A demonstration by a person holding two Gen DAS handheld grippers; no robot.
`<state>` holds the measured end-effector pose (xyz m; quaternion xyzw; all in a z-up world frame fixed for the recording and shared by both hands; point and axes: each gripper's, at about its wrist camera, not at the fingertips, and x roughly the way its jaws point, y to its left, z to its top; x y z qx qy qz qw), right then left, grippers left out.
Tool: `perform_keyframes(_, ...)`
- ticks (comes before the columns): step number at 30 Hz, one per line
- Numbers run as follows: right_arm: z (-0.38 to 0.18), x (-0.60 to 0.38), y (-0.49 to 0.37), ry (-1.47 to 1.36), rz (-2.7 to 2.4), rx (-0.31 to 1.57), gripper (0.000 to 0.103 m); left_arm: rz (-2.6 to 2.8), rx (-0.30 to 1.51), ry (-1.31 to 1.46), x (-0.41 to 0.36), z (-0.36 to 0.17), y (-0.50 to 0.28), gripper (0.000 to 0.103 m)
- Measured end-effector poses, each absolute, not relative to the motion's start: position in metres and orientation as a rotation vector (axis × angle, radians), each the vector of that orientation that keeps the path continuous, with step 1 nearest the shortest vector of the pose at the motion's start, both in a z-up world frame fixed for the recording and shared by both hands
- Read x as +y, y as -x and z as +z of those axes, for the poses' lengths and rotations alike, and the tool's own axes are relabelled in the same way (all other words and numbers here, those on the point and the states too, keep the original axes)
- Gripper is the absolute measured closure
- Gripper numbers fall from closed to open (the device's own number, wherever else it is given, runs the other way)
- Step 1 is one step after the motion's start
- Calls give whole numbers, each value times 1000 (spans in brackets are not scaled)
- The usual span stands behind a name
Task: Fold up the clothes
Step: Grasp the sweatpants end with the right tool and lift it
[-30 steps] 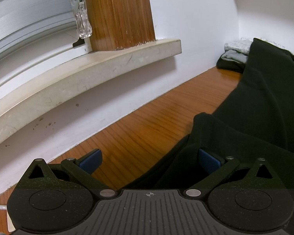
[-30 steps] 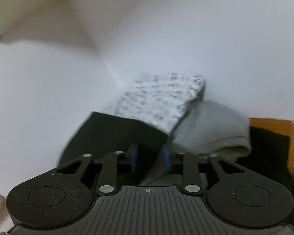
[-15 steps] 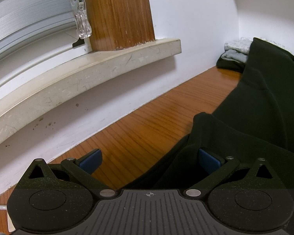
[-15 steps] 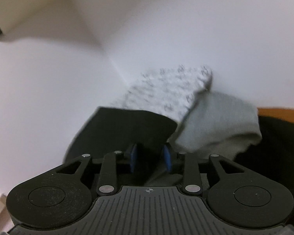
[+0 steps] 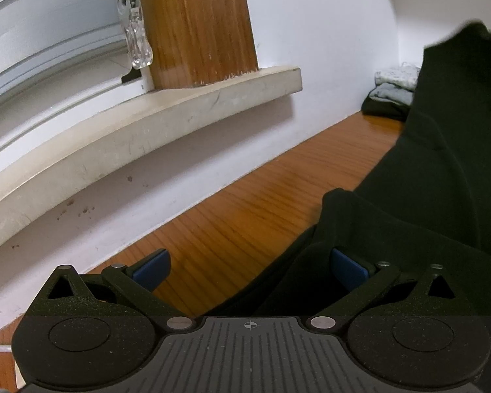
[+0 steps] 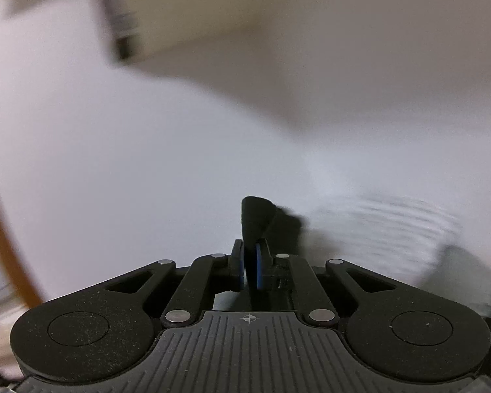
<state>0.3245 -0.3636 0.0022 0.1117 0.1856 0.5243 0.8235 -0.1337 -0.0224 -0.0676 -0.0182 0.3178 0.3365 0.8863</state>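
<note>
A dark green garment [image 5: 435, 177] lies across the wooden table [image 5: 245, 216], and its far corner is pulled up high at the upper right. My left gripper [image 5: 249, 270] rests low over the table, open wide. A fold of the garment lies against its right finger [image 5: 348, 268], and bare wood shows by the left finger. In the blurred right wrist view my right gripper [image 6: 250, 267] is shut on a pinch of the dark garment [image 6: 255, 219], whose tip sticks up above the blue pads. It is held up in front of the white wall.
A stack of folded clothes [image 5: 392, 88] sits in the far corner of the table against the wall and shows as a pale blur [image 6: 392, 229] in the right wrist view. A stone window sill [image 5: 140, 131], a wooden post [image 5: 196, 26] and a blind cord weight [image 5: 139, 46] stand to the left.
My right gripper closed on the dark garment and rose, swinging off the folded stack. The garment's far end now hangs higher. The left gripper stayed still and open.
</note>
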Motion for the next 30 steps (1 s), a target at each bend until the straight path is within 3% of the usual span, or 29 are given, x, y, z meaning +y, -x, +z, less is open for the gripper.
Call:
perform_keyframes(5, 17, -311, -226, -71, 1382, 403, 96, 701, 660, 38, -23, -67, 134, 0)
perform_keyframes(11, -42, -296, -93, 92, 1707, 520, 96, 700, 654, 46, -22, -67, 135, 0)
perform_keyframes(15, -93, -296, -55, 182, 1752, 611, 96, 698, 658, 50, -21, -67, 134, 0)
perform_keyframes(20, -102, -302, -42, 232, 1758, 556, 95, 696, 657, 60, -20, -66, 134, 0)
perform_keyframes(25, -102, -301, -33, 310, 1765, 478, 85, 694, 655, 66, -19, -65, 135, 0)
perform_keyframes(30, -104, -298, -13, 411, 1783, 379, 69, 691, 649, 76, -17, -65, 137, 0)
